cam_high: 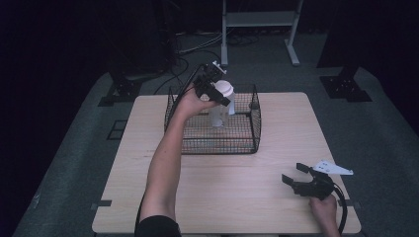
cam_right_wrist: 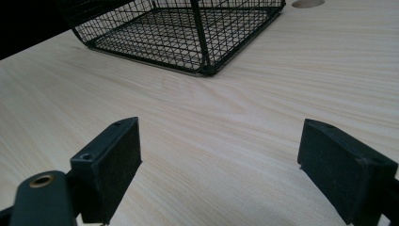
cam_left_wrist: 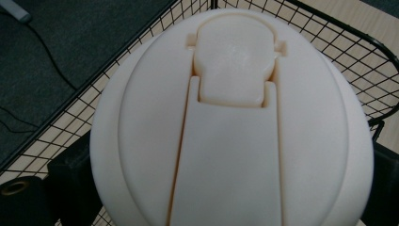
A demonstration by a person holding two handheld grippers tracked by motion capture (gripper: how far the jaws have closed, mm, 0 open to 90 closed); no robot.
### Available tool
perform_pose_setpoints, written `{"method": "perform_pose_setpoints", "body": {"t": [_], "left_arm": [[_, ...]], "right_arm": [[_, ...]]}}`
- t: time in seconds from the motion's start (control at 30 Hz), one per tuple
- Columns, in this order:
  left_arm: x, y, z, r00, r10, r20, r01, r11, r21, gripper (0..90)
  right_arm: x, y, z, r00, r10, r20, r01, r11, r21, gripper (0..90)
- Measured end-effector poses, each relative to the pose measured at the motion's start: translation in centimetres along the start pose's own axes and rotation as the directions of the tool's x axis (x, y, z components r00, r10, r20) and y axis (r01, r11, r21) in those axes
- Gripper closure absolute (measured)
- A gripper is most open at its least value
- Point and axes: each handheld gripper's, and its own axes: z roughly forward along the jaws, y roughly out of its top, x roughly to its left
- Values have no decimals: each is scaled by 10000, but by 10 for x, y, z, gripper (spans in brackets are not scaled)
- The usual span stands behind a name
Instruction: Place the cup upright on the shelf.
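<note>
The left tongs (cam_high: 217,94) clamp the bottle (cam_high: 221,106) under its smooth white lid (cam_left_wrist: 230,122) above the basket (cam_high: 254,123); rigid, probably light, slippery. Right tongs (cam_high: 296,174) gape wide.

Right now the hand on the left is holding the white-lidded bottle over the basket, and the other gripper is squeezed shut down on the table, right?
Almost. The left gripper does hold the bottle over the wire basket, but the right gripper is open: the right gripper view shows its jaws spread wide over bare table.

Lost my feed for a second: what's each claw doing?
Left claw: shut on the white-lidded bottle, over the wire basket.
Right claw: open, holding nothing.
</note>
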Motion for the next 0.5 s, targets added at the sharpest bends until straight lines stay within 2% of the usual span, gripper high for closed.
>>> {"method": "perform_pose_setpoints", "body": {"t": [0.33, 0.5], "left_arm": [[0, -19, 25, 9997, -251, 23, 250, 9994, 231, 51], [2, -29, 30, 9991, -422, 97, 420, 9990, 165, 51]], "right_arm": [[1, 0, 1, 10000, -8, -1, 8, 9999, 107, 129], [2, 0, 1, 10000, -46, -1, 46, 9999, 133, 129]]}}
